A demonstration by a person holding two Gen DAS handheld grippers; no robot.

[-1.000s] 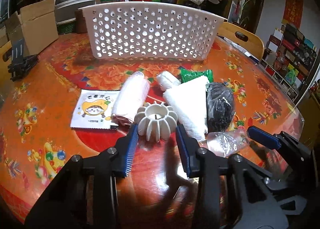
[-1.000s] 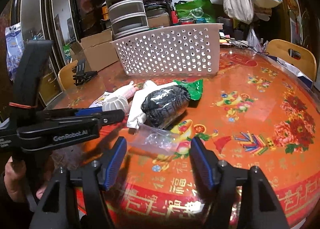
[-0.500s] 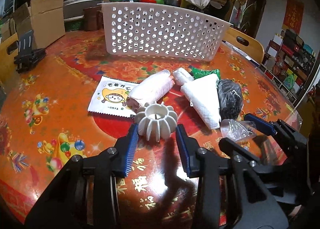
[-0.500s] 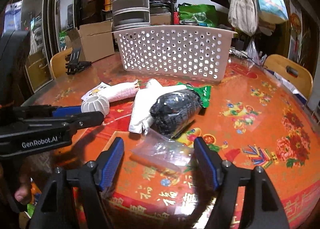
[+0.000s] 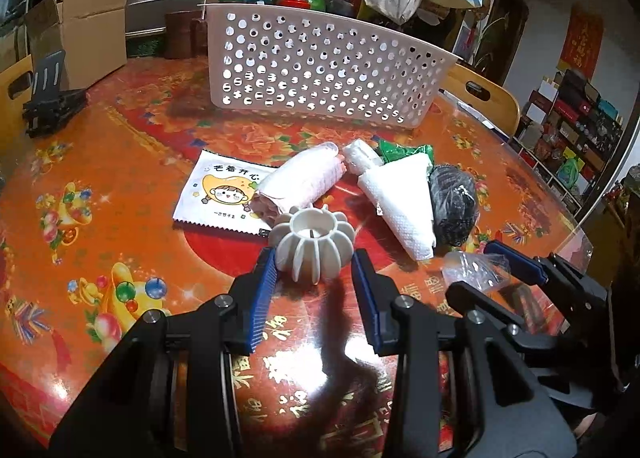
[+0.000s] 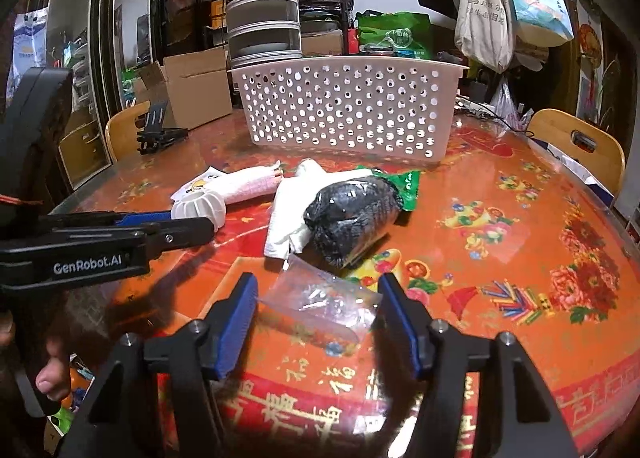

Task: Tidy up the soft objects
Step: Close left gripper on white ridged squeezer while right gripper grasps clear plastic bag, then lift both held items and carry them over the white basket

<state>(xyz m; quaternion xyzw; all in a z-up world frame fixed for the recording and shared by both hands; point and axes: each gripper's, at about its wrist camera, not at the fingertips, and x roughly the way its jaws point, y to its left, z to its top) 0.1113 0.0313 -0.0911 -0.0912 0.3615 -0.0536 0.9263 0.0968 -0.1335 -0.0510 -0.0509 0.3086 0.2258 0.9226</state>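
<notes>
My left gripper is shut on a white ribbed pumpkin-shaped piece, held just above the orange table. Behind it lie a cartoon sachet, a pink-white roll, a folded white cloth, a black bundle in clear wrap and a green packet. My right gripper straddles a crumpled clear plastic bag lying on the table. Its jaws are closing, with the pads at the bag's edges. A white perforated basket stands at the back.
A cardboard box and a black folding stand sit at the far left of the table. Wooden chairs stand around the rim. Shelves, stacked containers and hanging bags crowd the background. The table's front edge is right below both grippers.
The left gripper has drawn back a little from the pile with the ribbed piece in it. The right jaws widened, then narrowed around the clear bag, which now lies between the pads.
</notes>
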